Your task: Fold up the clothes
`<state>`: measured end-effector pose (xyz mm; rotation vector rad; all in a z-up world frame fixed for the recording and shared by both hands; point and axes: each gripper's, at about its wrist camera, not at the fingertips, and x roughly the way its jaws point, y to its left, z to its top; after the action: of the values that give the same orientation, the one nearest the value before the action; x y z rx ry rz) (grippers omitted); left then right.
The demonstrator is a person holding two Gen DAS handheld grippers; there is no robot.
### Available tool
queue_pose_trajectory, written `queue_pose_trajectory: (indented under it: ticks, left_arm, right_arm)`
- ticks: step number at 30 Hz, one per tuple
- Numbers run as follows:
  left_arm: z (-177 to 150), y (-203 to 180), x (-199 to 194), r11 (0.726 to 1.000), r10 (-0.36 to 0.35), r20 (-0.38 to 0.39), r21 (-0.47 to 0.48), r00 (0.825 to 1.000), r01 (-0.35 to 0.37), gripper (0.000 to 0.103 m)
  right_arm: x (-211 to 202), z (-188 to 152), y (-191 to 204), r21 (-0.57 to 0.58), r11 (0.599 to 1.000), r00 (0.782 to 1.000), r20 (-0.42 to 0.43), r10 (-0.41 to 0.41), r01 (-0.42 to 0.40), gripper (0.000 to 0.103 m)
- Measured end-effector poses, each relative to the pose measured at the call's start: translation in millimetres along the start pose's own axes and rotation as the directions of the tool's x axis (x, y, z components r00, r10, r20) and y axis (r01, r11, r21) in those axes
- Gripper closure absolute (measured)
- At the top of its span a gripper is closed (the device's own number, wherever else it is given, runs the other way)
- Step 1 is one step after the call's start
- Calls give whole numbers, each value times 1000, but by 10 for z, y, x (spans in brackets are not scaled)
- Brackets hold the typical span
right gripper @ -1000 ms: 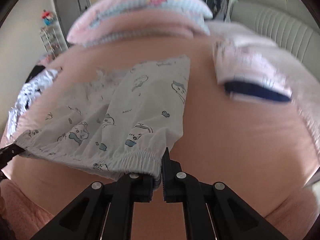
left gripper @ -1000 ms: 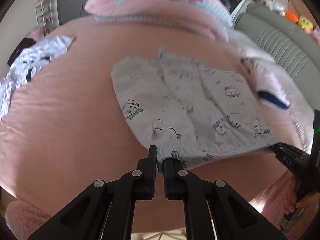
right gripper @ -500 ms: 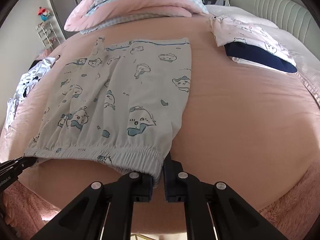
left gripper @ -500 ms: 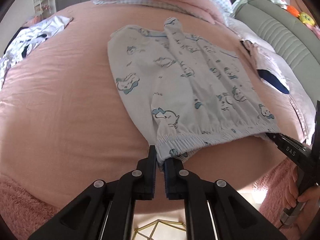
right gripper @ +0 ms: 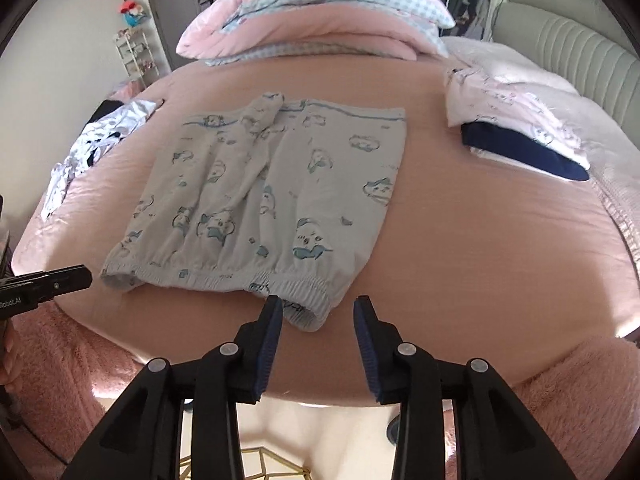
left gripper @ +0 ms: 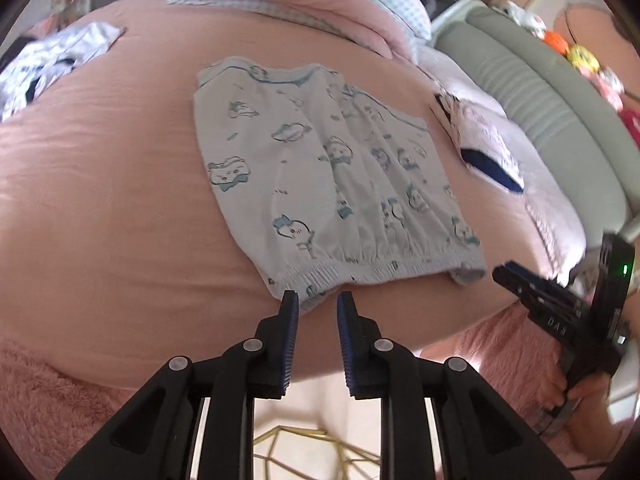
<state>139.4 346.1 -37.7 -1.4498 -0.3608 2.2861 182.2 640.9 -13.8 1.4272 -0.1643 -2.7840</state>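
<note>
While both jaws are opening, the shorts (right gripper: 272, 196) lie flat on the bed (right gripper: 480, 248), waistband along its near edge, legs pointing toward the pillows (right gripper: 312, 20). Left gripper (left gripper: 318, 300) stands narrowly parted, right gripper (right gripper: 318, 306) wider; neither grips the waistband.

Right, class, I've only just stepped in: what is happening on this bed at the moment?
A person is folding laundry with a handheld claw in each hand. The patterned pale blue shorts lie flat on the pink bed sheet, waistband toward the cameras. The left claw and the right claw are both opening at the waistband corners, no longer pinching the fabric. A folded stack of clothes lies to the right, an unfolded garment to the left.
</note>
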Motion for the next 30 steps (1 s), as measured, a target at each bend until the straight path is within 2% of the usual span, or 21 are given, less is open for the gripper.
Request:
queue_pose_trajectory:
  ticks: [3,5,7,9,10,13,14,16,18,20,22,24,26,28,30]
  left_arm:
    - [-10,140,104,995,-14,-17,-101,1000,12,86]
    - [-47,156,166,993,-5,-42,-120,999,0,86]
    - [-92,163,193,990,-11,-57,-142,998,3,86]
    - [-101,78,136,994,37,-23,-106,999,-39,86]
    - [-82,-11,84,997,37,-3,-68,999,-37,86]
    - [45,-449,109,993,-47,-28,108,999,50,85]
    - [69,-628,168,982,-54,-37,176,998,60,85]
    - [88,-1001,355,950,-46,-58,306,997,61,85]
    - [34,-1302,602,920,-21,-95,388,995,57,85]
    - [-27,-1594,849,884,7,-131,465,991,55,85]
    - [-119,-1804,1018,837,89,-114,548,990,-12,85]
    - [-213,-1970,1129,775,168,-83,627,982,-79,85]
    - [-296,-2071,1143,717,210,-73,689,975,-103,85]
    - [-321,-2102,1096,702,190,-113,710,975,-55,85]
    - [-326,-2103,1020,694,182,-111,718,977,-47,85]
  right_arm:
    - [117,26,-195,119,993,999,-36,6,-2,66]
    - [220,14,-315,188,982,996,-86,34,-17,66]
    - [251,-35,-389,227,974,993,-101,54,-30,66]
    - [355,-81,-408,228,973,985,-155,73,-37,66]
    - [430,-107,-412,230,973,978,-192,81,-35,66]
    - [413,-99,-399,233,971,981,-172,89,-47,66]
    - [387,-81,-406,243,969,984,-154,92,-53,66]
    - [333,-38,-446,258,966,992,-123,43,-10,66]
    - [285,-10,-480,257,966,995,-100,8,18,66]
    - [257,-22,-521,256,967,995,-98,17,9,66]
    - [224,-80,-572,269,963,994,-102,42,-13,66]
    - [213,-152,-606,286,958,992,-115,61,-26,66]
    - [243,-173,-650,304,952,988,-127,91,-49,66]
    - [280,-178,-685,319,945,984,-132,119,-71,66]
    - [308,-178,-703,333,939,983,-132,131,-80,66]
